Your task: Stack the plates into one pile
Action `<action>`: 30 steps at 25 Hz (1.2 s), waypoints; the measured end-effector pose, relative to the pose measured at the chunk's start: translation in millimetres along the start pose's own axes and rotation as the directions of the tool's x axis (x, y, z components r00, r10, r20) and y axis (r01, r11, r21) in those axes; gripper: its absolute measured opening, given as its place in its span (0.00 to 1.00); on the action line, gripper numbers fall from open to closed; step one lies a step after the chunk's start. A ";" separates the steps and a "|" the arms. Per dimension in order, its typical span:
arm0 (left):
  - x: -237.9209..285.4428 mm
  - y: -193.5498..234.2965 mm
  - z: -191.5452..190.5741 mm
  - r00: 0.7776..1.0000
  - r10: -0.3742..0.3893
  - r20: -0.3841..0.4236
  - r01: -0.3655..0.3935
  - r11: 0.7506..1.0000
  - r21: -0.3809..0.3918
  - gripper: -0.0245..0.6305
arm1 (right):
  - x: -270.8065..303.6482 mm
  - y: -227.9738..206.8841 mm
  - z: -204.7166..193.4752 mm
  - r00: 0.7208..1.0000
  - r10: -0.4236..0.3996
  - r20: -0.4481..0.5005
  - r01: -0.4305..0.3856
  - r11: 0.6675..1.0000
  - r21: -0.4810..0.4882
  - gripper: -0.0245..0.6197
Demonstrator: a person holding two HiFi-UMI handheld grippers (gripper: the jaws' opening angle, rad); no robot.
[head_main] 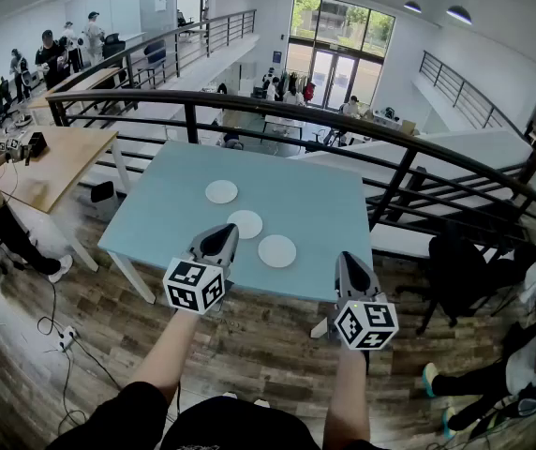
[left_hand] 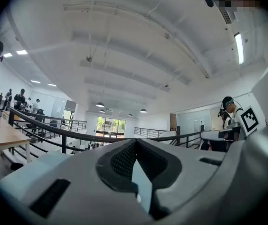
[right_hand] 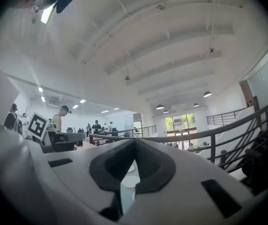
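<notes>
Three white plates lie apart on the light blue table [head_main: 315, 204]: a far plate [head_main: 221, 191], a middle plate [head_main: 246, 224] and a near plate [head_main: 277, 250]. My left gripper [head_main: 225, 236] is shut and empty, its tip over the table's near edge just left of the middle plate. My right gripper [head_main: 346, 262] is shut and empty too, at the near edge to the right of the near plate. In the right gripper view, two plates [right_hand: 130, 181] show through the gap under the shut jaws of the right gripper [right_hand: 135, 142]. The left gripper [left_hand: 135, 143] in its own view shows only a sliver of table.
A black railing [head_main: 362, 125] runs behind the table over a drop to a lower floor. A wooden table [head_main: 52, 162] with people around it stands at the left. A black chair [head_main: 460, 261] is at the right. Cables [head_main: 62, 336] lie on the wooden floor.
</notes>
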State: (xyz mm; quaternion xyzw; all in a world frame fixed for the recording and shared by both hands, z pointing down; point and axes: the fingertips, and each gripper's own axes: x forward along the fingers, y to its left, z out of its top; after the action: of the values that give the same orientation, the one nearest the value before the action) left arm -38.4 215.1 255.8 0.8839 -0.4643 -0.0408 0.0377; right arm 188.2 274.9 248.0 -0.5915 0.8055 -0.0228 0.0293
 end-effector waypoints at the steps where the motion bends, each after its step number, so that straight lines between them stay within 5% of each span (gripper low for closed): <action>1: -0.9 -2.7 -3.2 1.000 0.000 0.001 0.000 1.000 0.002 0.05 | -2.7 -1.8 -3.1 1.000 -0.002 -0.001 0.002 1.000 -0.002 0.05; 30: -20.0 -51.2 -20.3 0.997 0.083 0.004 -0.083 0.995 0.050 0.05 | -42.1 -39.5 -10.9 0.997 0.079 0.025 -0.080 0.996 0.050 0.05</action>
State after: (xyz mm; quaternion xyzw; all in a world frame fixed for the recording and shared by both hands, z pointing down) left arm -5.6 261.1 271.3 0.8646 -0.5015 -0.0283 0.0168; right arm 237.5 303.2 262.5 -0.5584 0.8271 -0.0353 0.0543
